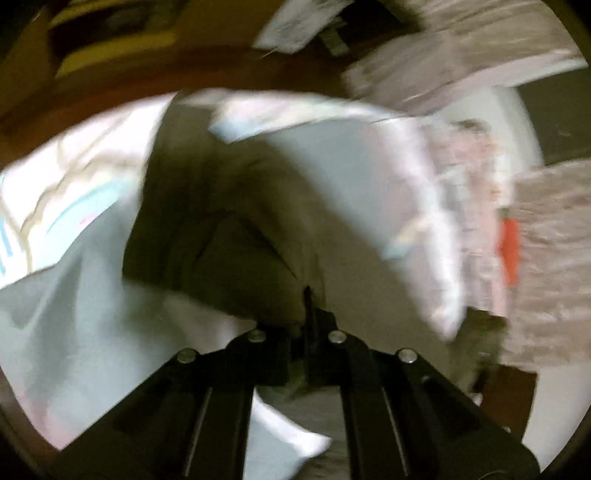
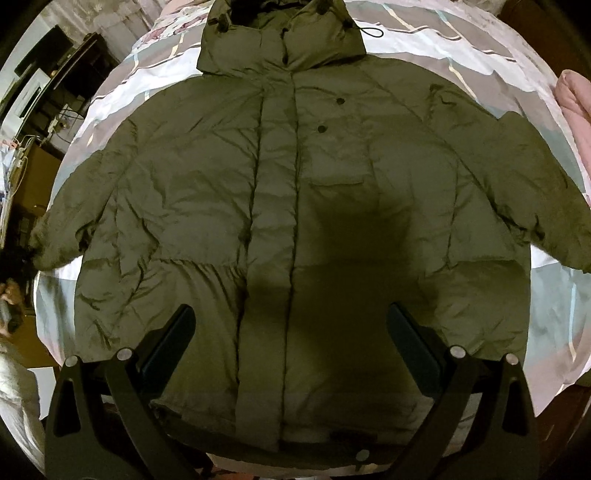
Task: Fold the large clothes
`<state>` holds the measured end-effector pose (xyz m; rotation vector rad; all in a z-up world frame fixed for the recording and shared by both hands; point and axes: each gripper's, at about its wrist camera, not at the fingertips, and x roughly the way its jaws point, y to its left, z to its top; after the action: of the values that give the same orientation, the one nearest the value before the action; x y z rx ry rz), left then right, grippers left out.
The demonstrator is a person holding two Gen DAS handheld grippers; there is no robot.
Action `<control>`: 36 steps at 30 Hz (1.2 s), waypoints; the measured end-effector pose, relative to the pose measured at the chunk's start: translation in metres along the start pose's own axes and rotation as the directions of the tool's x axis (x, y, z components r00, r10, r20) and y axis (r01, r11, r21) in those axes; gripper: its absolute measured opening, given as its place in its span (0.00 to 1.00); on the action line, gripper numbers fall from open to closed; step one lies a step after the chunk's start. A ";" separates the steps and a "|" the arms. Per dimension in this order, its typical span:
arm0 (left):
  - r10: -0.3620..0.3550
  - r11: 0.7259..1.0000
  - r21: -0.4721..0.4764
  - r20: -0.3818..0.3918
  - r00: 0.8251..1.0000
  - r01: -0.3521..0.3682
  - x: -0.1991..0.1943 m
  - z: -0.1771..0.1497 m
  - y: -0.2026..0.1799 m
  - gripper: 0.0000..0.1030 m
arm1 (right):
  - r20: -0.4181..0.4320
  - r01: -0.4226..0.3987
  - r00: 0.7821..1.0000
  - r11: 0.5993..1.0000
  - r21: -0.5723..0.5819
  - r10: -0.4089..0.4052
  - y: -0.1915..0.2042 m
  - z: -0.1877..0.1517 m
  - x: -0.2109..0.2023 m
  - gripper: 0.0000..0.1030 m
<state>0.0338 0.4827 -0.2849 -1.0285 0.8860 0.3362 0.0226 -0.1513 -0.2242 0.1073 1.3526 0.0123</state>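
Jacket (image 2: pixel 288 206) flat, under spread right tongs (image 2: pixel 291 332)

jackets: one olive hooded puffer jacket (image 2: pixel 207 192), spread flat on the bed
bedsheets: one pale patterned bedsheet (image 2: pixel 424 33)
snap buttons: two dark snap buttons (image 2: pixel 322 129) on the jacket's chest
pink quilts: one pink quilt (image 2: pixel 576 107), right edge of the bed

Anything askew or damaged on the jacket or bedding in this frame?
Nothing stands out. The olive-green puffer jacket lies flat and face up on the pale patterned bedsheet, front closed, sleeves spread, no tears visible. The left wrist view is too blurred to judge.
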 end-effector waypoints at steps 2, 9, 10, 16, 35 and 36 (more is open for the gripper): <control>-0.094 0.991 0.096 0.052 0.994 0.088 -0.033 -0.013 -0.035 0.03 | 0.001 -0.003 1.000 1.000 0.008 0.003 0.000 0.001 0.000 0.99; -0.337 0.816 0.467 -0.092 0.937 0.339 -0.077 -0.118 -0.172 0.04 | 0.023 -0.024 0.999 1.000 0.011 0.023 0.005 0.006 -0.008 0.99; -0.348 0.783 0.500 -0.140 0.927 0.370 -0.076 -0.139 -0.186 0.05 | 0.029 -0.021 0.999 1.000 0.009 0.021 0.005 0.007 -0.009 0.99; -0.217 0.654 0.616 -0.403 0.889 0.439 -0.038 -0.255 -0.234 0.05 | 0.050 -0.016 0.999 0.999 0.037 0.014 -0.003 0.010 -0.013 0.99; 0.261 0.610 0.792 -0.161 0.952 -0.033 0.058 -0.232 -0.226 0.84 | 0.030 -0.335 0.940 0.903 0.270 0.340 -0.043 0.029 0.040 0.99; 0.290 0.602 0.797 -0.160 0.943 -0.050 0.066 -0.231 -0.221 0.84 | 0.025 -0.353 0.931 0.885 0.303 0.363 -0.044 0.032 0.048 0.99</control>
<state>0.1018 0.1650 -0.2547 -0.1443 1.2370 -0.0692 0.0623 -0.1935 -0.2678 0.6209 1.3430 0.1187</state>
